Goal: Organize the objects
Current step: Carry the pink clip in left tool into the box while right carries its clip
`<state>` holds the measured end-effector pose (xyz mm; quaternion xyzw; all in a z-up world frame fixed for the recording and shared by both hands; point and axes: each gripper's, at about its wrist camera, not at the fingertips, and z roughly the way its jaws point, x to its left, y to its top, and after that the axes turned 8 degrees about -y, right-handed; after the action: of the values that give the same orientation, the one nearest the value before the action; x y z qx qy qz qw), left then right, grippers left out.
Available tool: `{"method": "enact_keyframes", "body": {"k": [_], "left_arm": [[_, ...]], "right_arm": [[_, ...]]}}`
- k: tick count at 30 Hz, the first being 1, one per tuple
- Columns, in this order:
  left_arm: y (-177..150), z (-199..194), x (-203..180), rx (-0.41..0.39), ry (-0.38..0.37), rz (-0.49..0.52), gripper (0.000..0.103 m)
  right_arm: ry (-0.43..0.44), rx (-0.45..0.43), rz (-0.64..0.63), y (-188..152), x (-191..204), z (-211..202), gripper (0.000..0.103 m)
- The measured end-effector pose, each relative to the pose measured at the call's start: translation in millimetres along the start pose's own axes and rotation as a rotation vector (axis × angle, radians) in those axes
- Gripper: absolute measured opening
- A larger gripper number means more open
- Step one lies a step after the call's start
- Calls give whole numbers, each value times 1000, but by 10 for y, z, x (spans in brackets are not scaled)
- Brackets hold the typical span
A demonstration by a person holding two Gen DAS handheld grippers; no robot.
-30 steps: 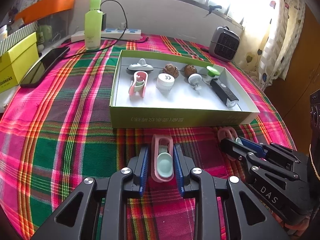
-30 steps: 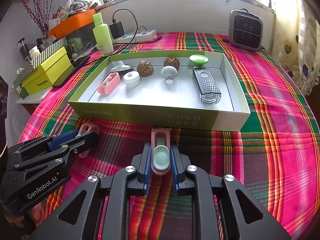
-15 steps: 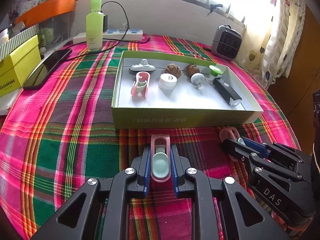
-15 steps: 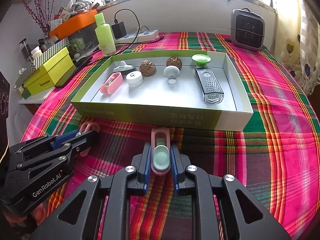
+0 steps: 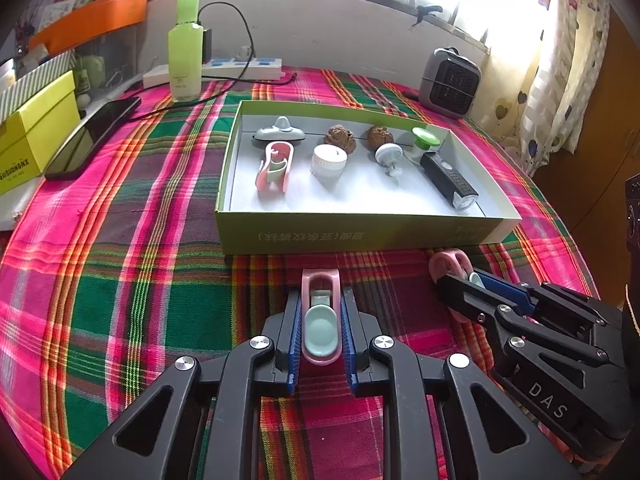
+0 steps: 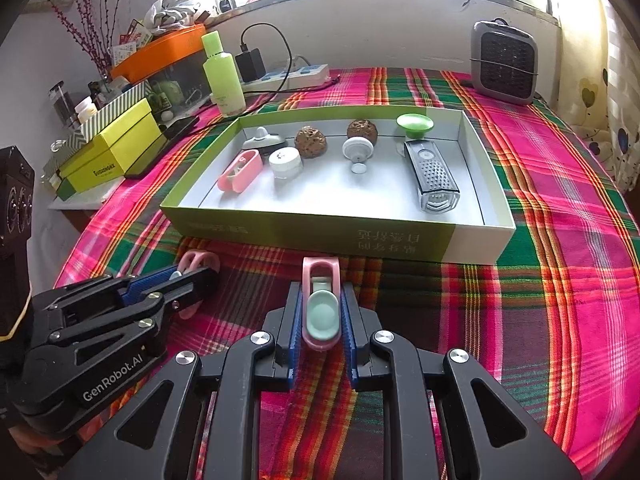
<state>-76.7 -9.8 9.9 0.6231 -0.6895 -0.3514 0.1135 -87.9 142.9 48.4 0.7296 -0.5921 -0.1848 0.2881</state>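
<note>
The left gripper [image 5: 320,316] has its jaws closed on a pink clip [image 5: 321,308], held lengthwise between the blue pads. The right gripper [image 6: 320,312] grips a second pink clip [image 6: 321,304] the same way. Both are just in front of the green box [image 5: 360,236] on the plaid desk [image 5: 120,280]. The box contains a third clip [image 5: 274,164], a white jar [image 5: 328,162], two walnuts [image 5: 340,138] and a grater [image 5: 448,184].

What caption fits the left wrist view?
Left claw shut on a pink clip, facing the green box on plaid cloth.
</note>
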Motion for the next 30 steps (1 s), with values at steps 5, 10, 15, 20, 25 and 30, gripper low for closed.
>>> {"method": "enact_keyframes", "body": {"k": [5,10,15,20,25,30], "left_arm": [[1,-32,-47,0,-7,7,16],[17,-87,-76,-6,-10,10,16],[72,-144,-115,-17,-22,13,16],[142,-186,-159,-24,-44,13,16],[235,-221,-212,-43,-41,29,16],[352,-178,-195,-35,-60,15,16]], "right_arm": [[18,-6,3,-4,8,-45,18],[27,-12,6,1,19,-84,18],[31,-30,6,30,36,-148,18],[32,-42,8,62,43,-197,18],[38,-57,18,144,15,-243,18],[34,-67,30,245,-32,-260,18]]}}
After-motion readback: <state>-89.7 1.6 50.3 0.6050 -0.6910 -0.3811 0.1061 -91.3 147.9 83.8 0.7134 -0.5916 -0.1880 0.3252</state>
